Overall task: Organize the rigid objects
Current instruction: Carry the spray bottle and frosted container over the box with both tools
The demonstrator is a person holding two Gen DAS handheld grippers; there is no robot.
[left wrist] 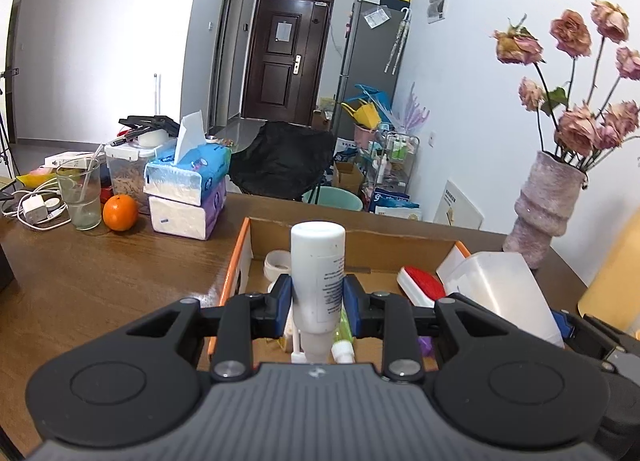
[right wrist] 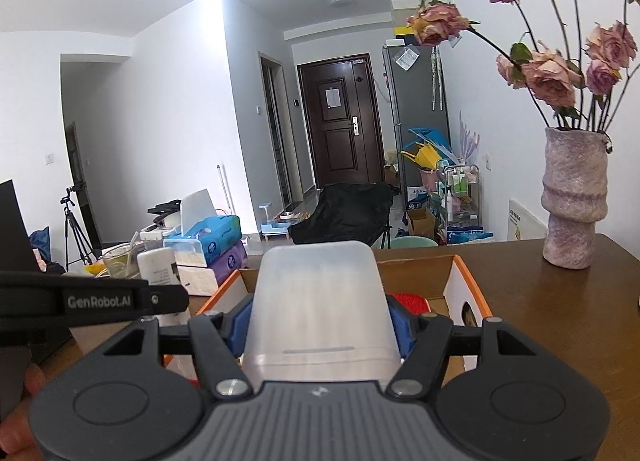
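Observation:
My left gripper (left wrist: pixel 316 297) is shut on a white bottle (left wrist: pixel 318 261), held bottom-up above an open cardboard box (left wrist: pixel 240 257) with orange edges. The bottle also shows in the right wrist view (right wrist: pixel 158 263). My right gripper (right wrist: pixel 320 321) is shut on a translucent white plastic container (right wrist: pixel 320 301), held over the same box (right wrist: pixel 468 293); the container also shows in the left wrist view (left wrist: pixel 500 293). Inside the box lie a white tape roll (left wrist: pixel 277 263), a red and white brush (left wrist: pixel 422 283) and small bottles under the left gripper.
The box stands on a brown wooden table (left wrist: pixel 100 281). At the left are stacked tissue packs (left wrist: pixel 188 189), an orange (left wrist: pixel 120 212), a glass (left wrist: pixel 80 197) and chargers. A pink vase of dried roses (left wrist: pixel 544 201) stands at the right, also in the right wrist view (right wrist: pixel 574 197).

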